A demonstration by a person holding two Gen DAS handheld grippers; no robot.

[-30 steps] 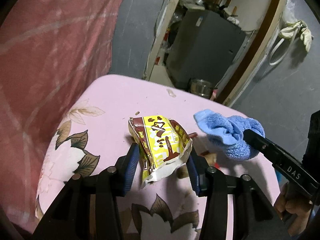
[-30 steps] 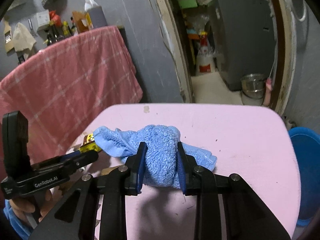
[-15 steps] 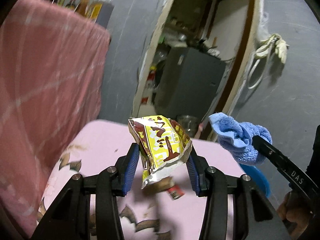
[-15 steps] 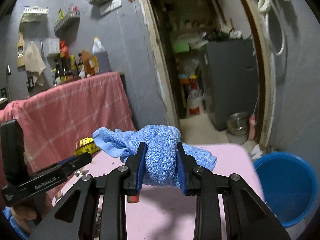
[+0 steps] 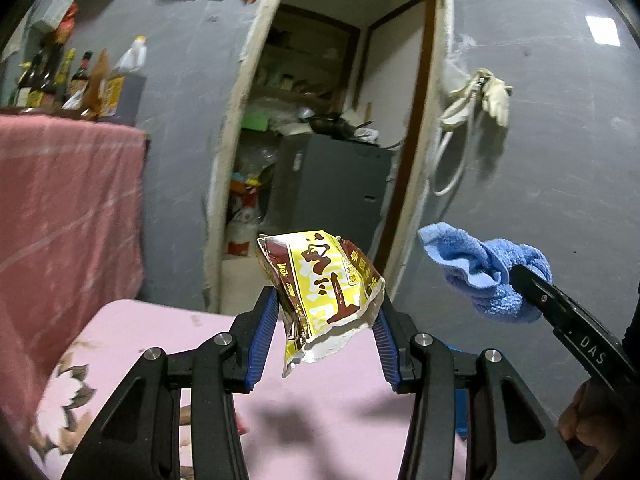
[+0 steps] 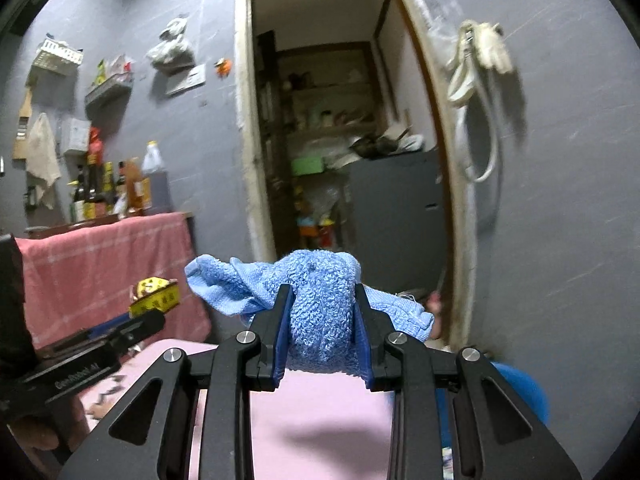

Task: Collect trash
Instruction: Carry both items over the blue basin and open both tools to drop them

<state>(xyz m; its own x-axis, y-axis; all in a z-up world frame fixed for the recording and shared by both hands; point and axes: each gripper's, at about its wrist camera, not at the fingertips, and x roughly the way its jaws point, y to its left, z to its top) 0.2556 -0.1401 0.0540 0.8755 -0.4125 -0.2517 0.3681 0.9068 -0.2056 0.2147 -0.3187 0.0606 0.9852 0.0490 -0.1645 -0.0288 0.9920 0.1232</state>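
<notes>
Left tongs (image 5: 326,320) clamped on a crumpled yellow-and-brown foil snack wrapper (image 5: 320,288), held in the air above the pink floral-cloth table (image 5: 132,340). Right tongs (image 6: 322,324) clamped on a bunched blue terry cloth (image 6: 320,304), also clear of the table, to the wrapper's right. Blue plastic tub (image 6: 520,396) sits low beside the table's right edge. Open doorway (image 6: 340,120) straight ahead.
</notes>
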